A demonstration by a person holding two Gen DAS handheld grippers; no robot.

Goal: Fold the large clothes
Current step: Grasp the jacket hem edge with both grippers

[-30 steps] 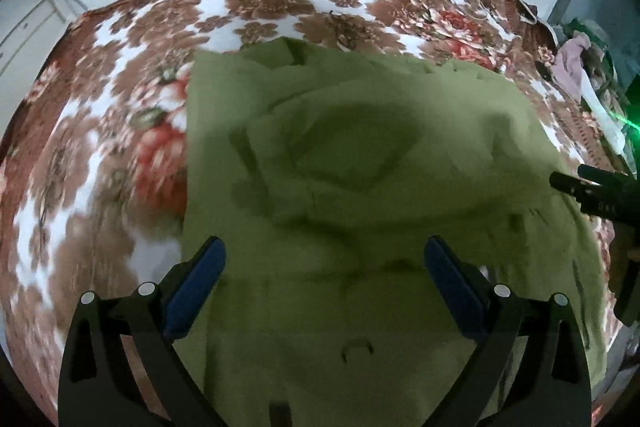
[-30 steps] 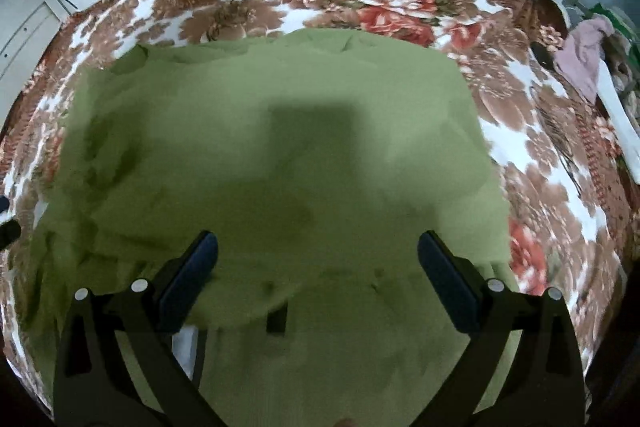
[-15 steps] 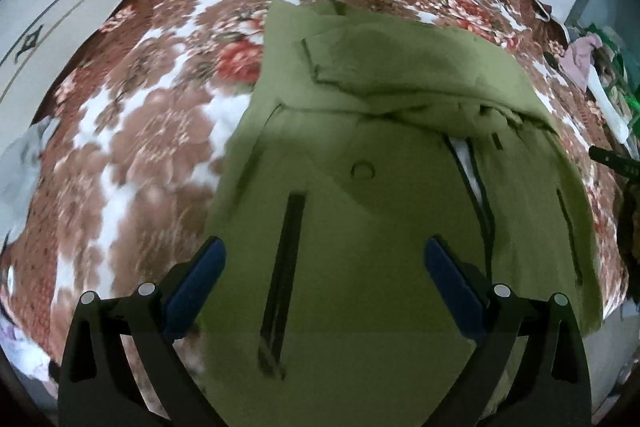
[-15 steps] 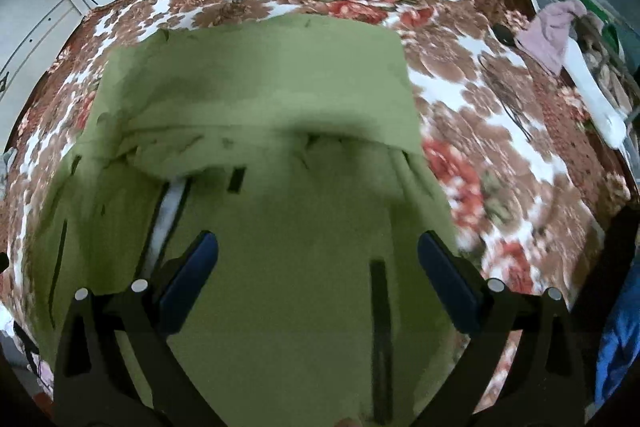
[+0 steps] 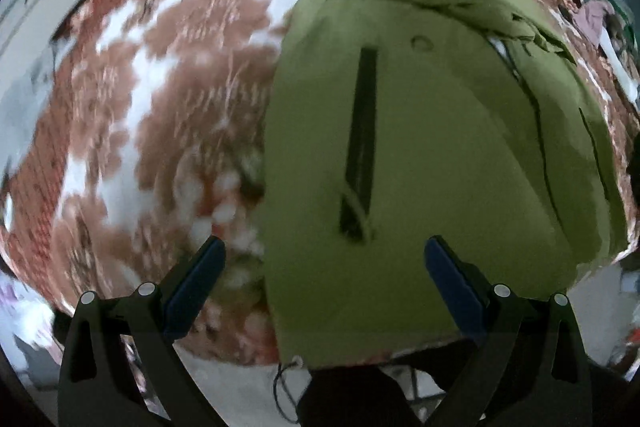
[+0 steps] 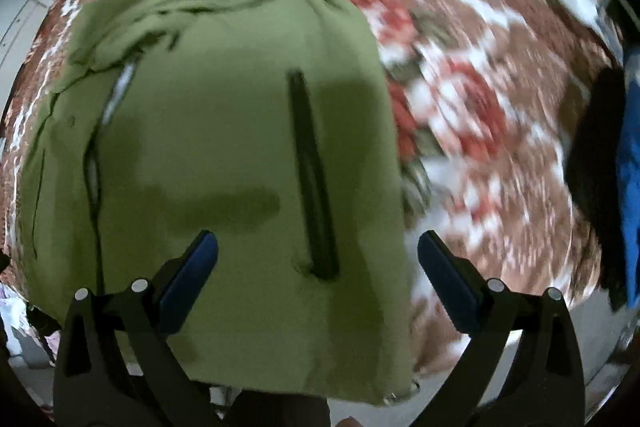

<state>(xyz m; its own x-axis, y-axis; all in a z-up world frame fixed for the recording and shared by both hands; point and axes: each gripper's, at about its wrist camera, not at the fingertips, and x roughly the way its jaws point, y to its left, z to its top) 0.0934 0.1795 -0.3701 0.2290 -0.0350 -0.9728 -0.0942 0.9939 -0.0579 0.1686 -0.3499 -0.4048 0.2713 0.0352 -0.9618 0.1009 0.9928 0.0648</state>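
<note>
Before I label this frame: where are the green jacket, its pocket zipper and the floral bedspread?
green jacket (image 5: 440, 155): left wrist view, front panel.
pocket zipper (image 6: 312, 179): right wrist view, mid-length.
floral bedspread (image 5: 160, 115): left wrist view, bare patch.

**Green jacket spread on the floral bed, right gripper open above it**

An olive-green jacket (image 6: 224, 131) lies spread on a bed with a brown, red and white floral cover (image 6: 480, 99). A dark slit pocket (image 6: 314, 179) runs down its front; to the left a zipper line (image 6: 94, 167) shows a strip of pale lining. The upper part is bunched in folds — a flat panel lies beyond them. The right gripper (image 6: 318, 259) hangs over the jacket's near hem, its blue-padded fingers (image 6: 192, 271) spread wide with nothing between them. At the far right edge sits blue fabric (image 6: 628, 195). The cover is motion-blurred.
</note>
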